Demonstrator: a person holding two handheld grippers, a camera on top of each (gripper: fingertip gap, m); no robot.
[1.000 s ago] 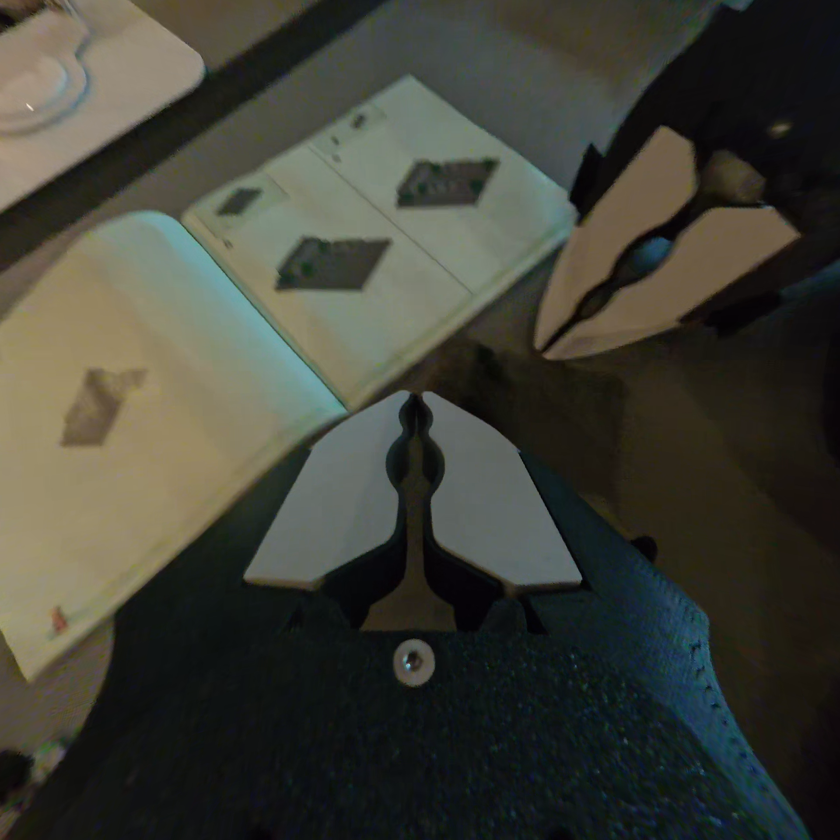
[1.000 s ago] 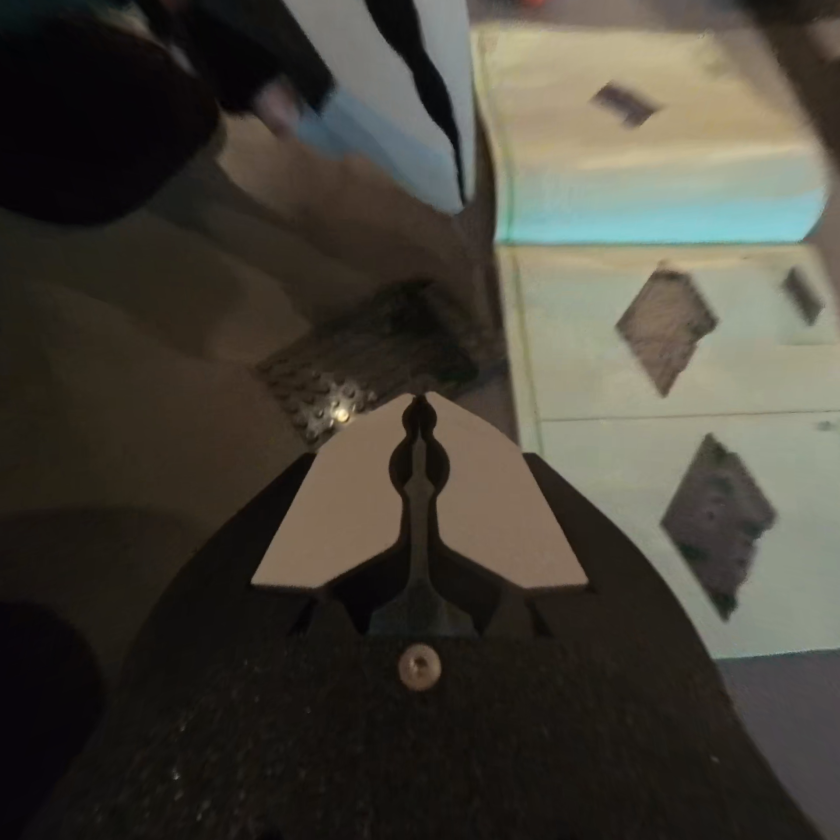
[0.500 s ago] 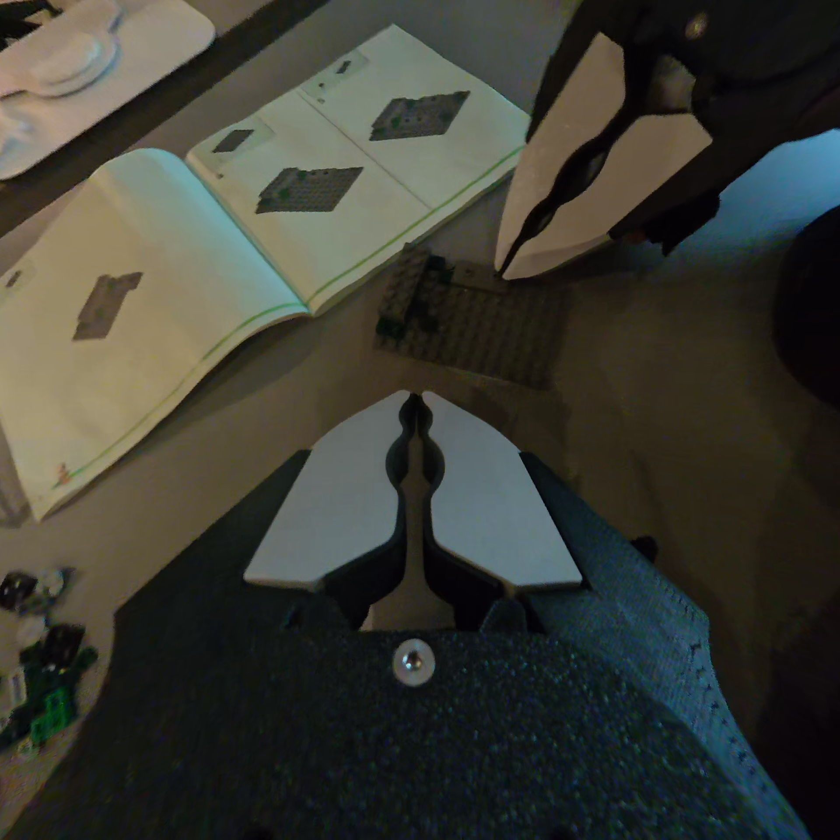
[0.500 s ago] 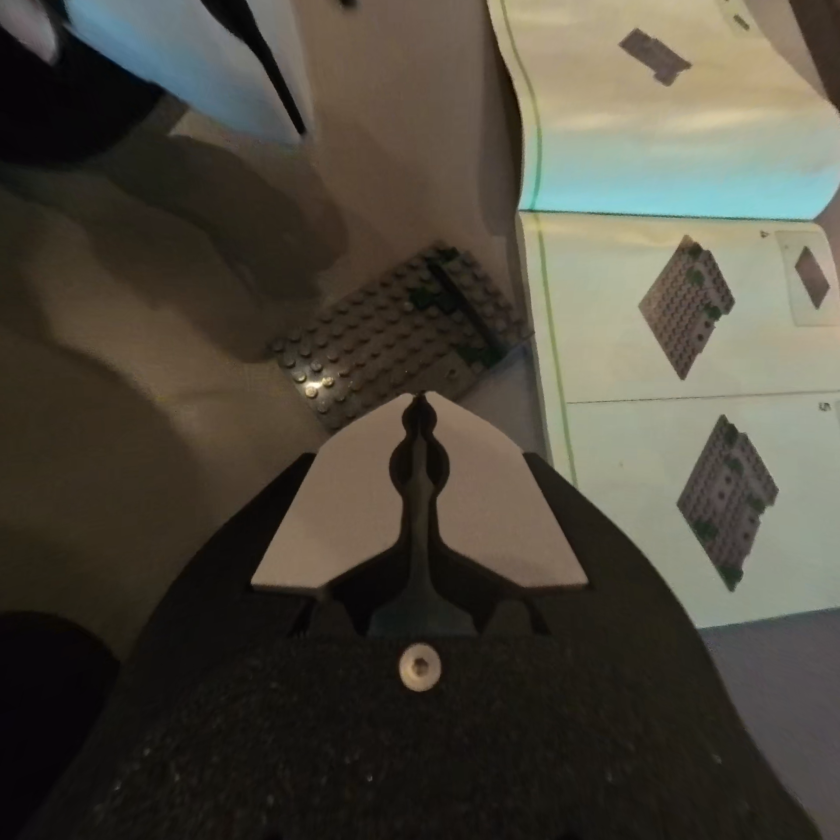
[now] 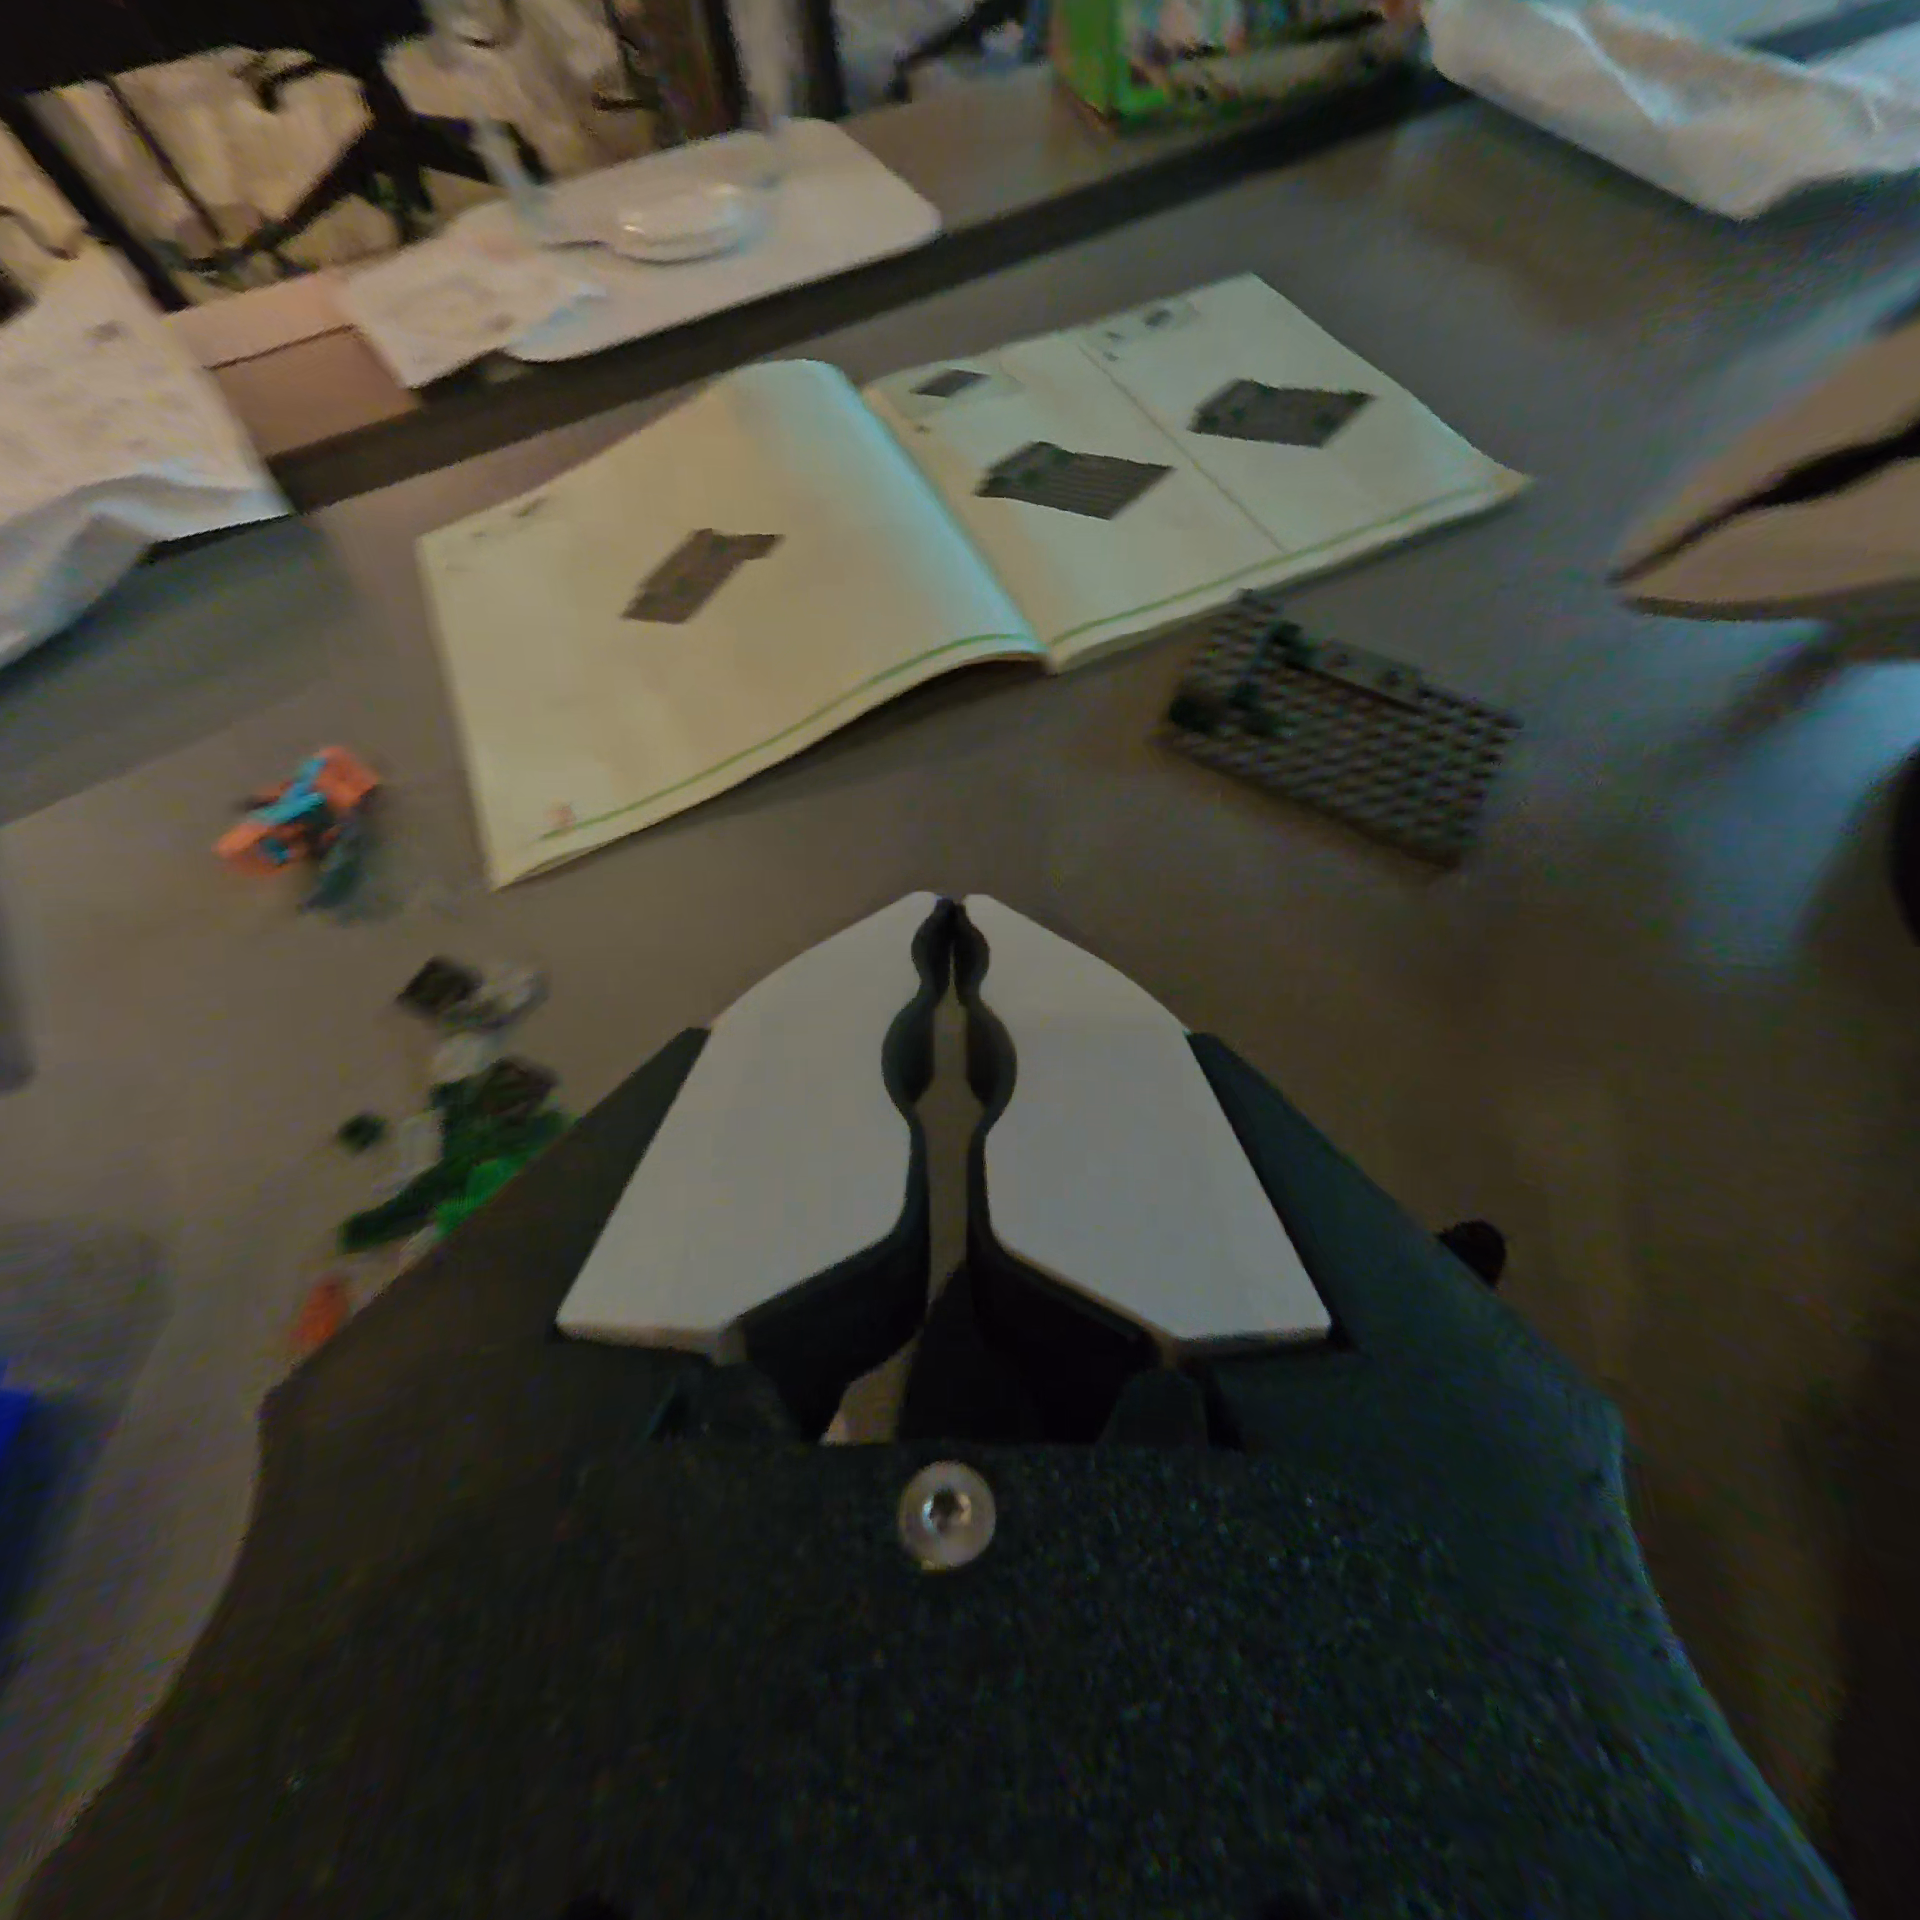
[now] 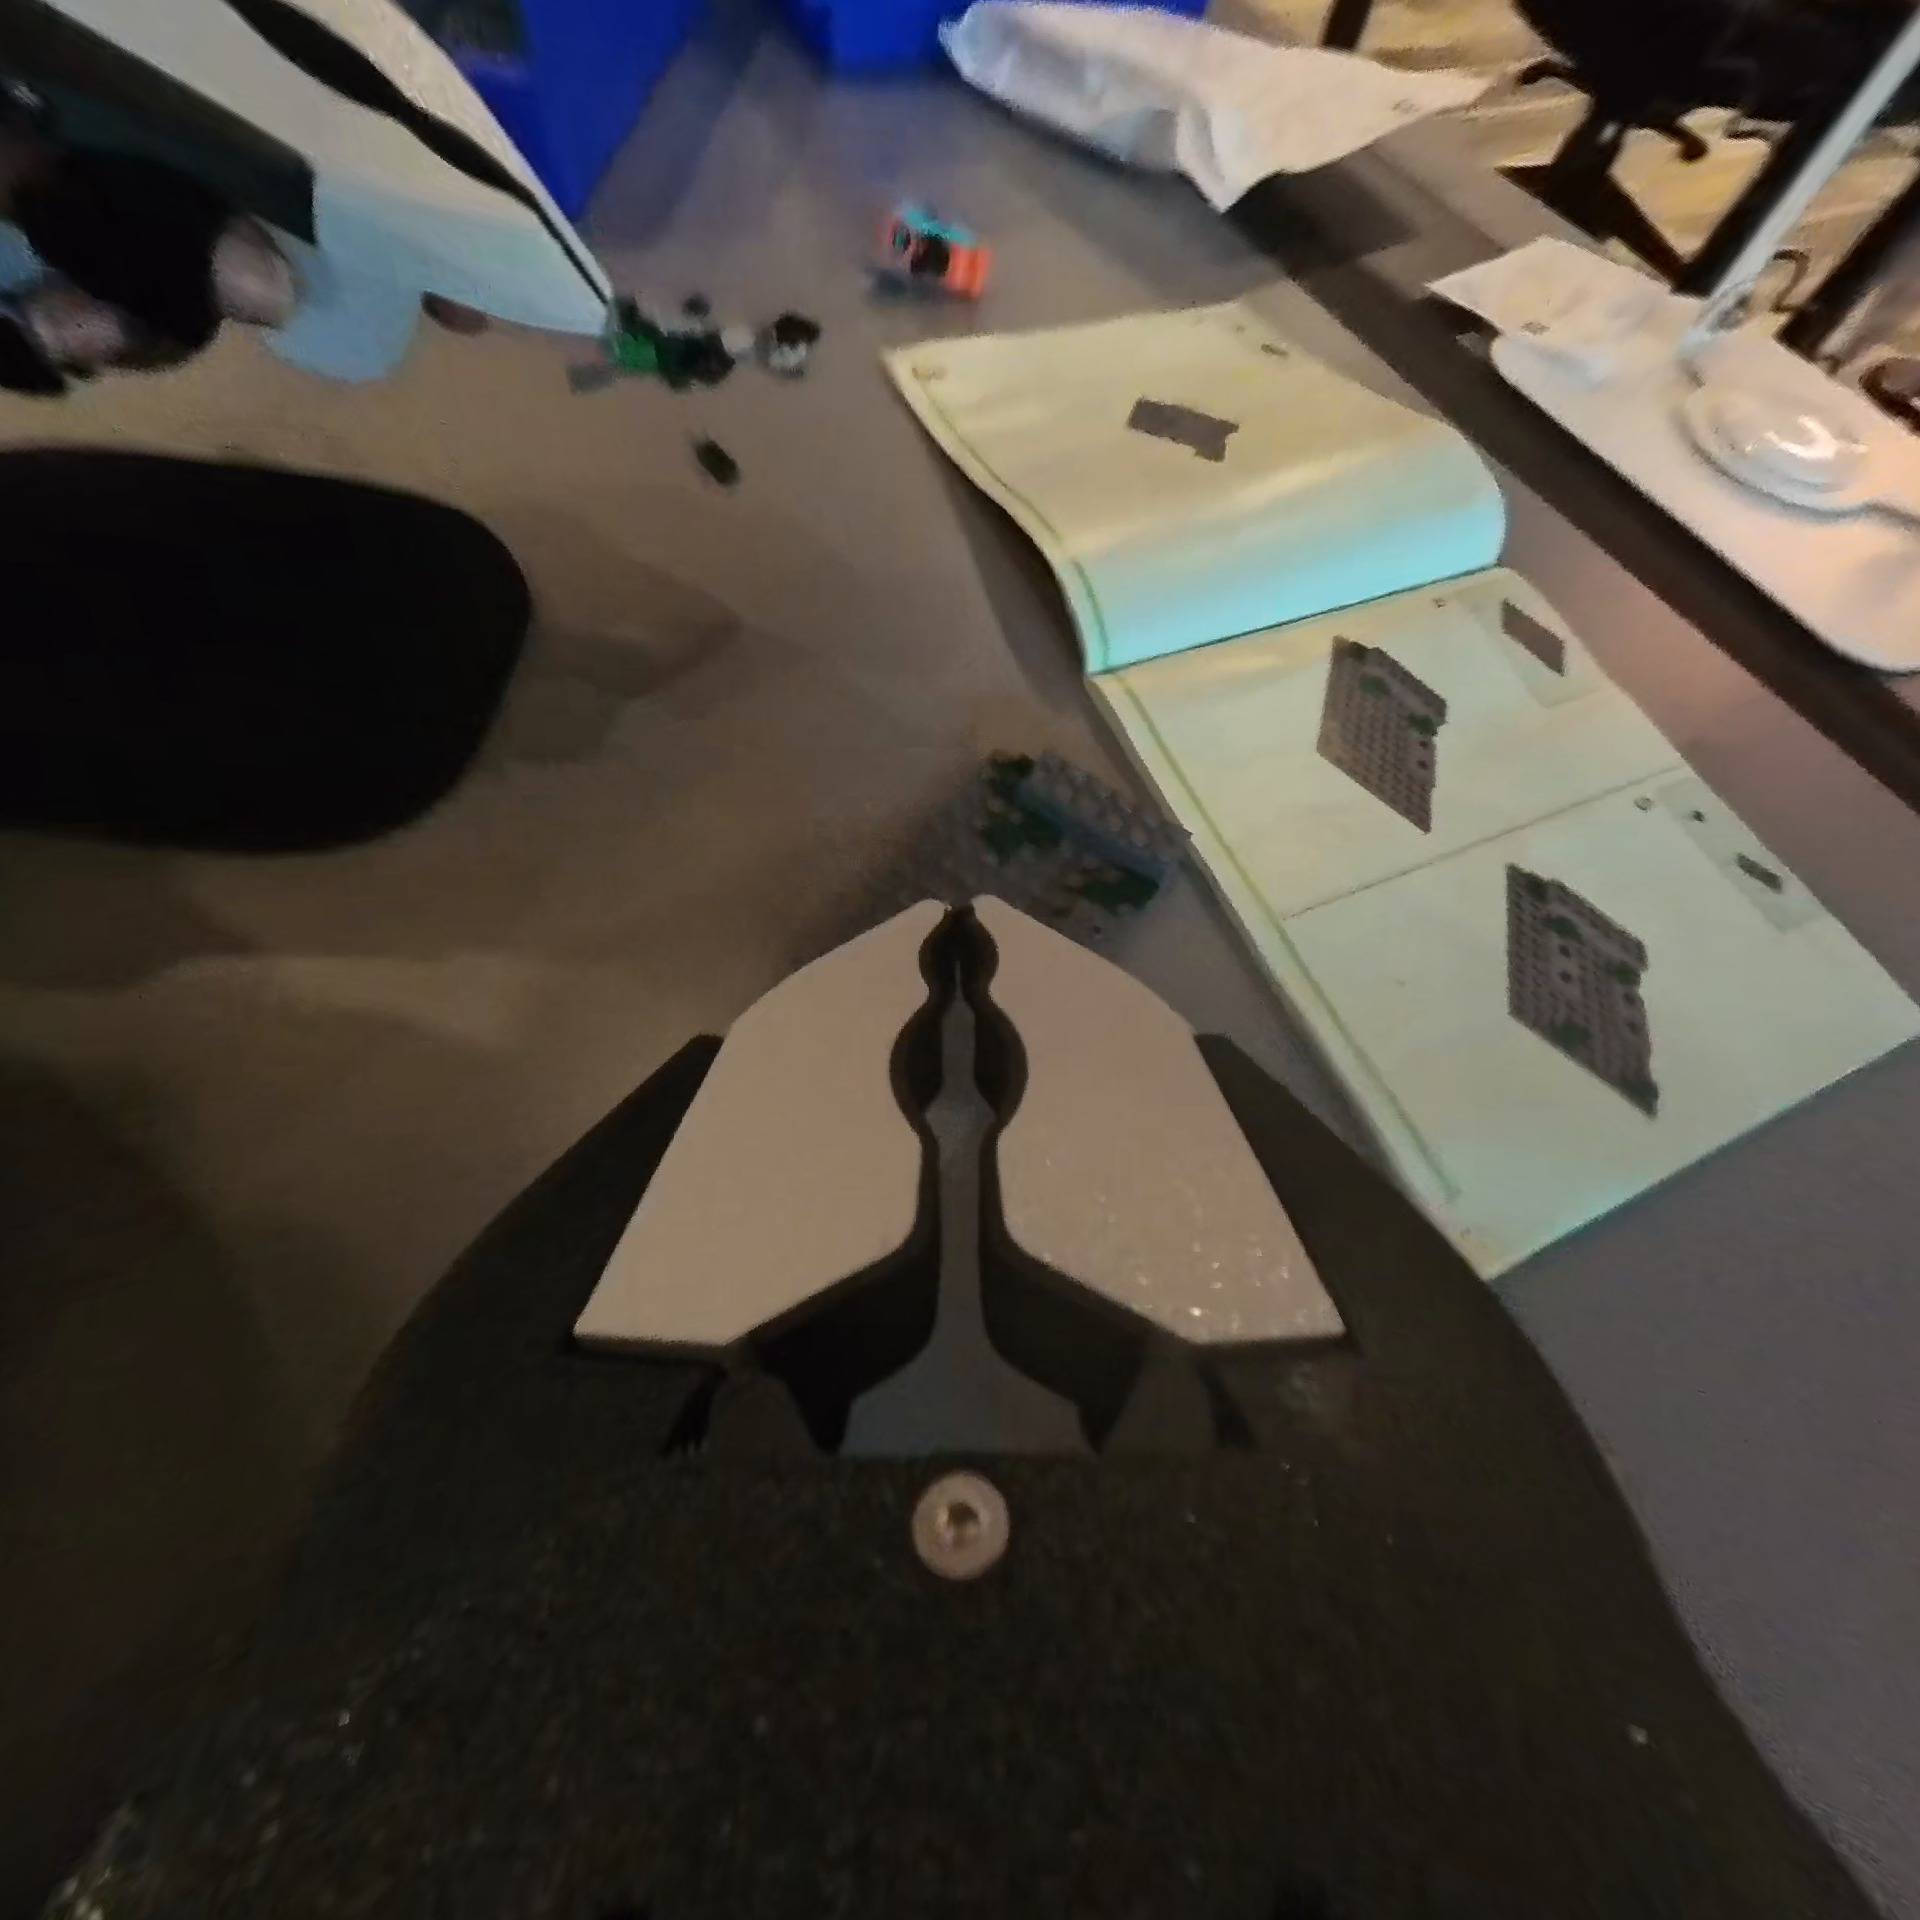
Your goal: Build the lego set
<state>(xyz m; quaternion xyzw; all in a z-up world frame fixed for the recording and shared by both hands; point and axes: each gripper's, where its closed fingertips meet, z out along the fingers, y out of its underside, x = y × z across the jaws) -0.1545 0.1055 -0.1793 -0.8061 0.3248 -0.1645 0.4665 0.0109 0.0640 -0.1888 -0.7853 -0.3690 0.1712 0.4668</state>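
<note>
Grippers are both hanging above the table with nothing between their fingers: the left gripper (image 5: pixel 952 914) is showing its tips closed together and empty, and the right gripper (image 6: pixel 962 914) is looking the same, tips meeting with only a narrow slot behind them. The grey baseplate (image 5: pixel 1340 732) is lying flat on the table (image 5: pixel 1195 1039), just beside the near edge of the open instruction booklet (image 5: pixel 935 540), and it is already carrying a few dark pieces at the end near the booklet. To the left, the loose bricks (image 5: pixel 457 1153) are lying in a small scattered pile, and an orange and teal piece (image 5: pixel 301 816) is sitting apart from them. The step in hand is, I judge, fetching the next brick — so the left gripper should be opening only a little, coming down over one single brick and pinching it by its sides, while the right one is steadying the plate. Much is hard to read here — the room is dim, the pile is blurred, so brick shapes are not clear. The right gripper is partly cut off at the edge of the left view, and its own view is hiding the near part of the plate.
</note>
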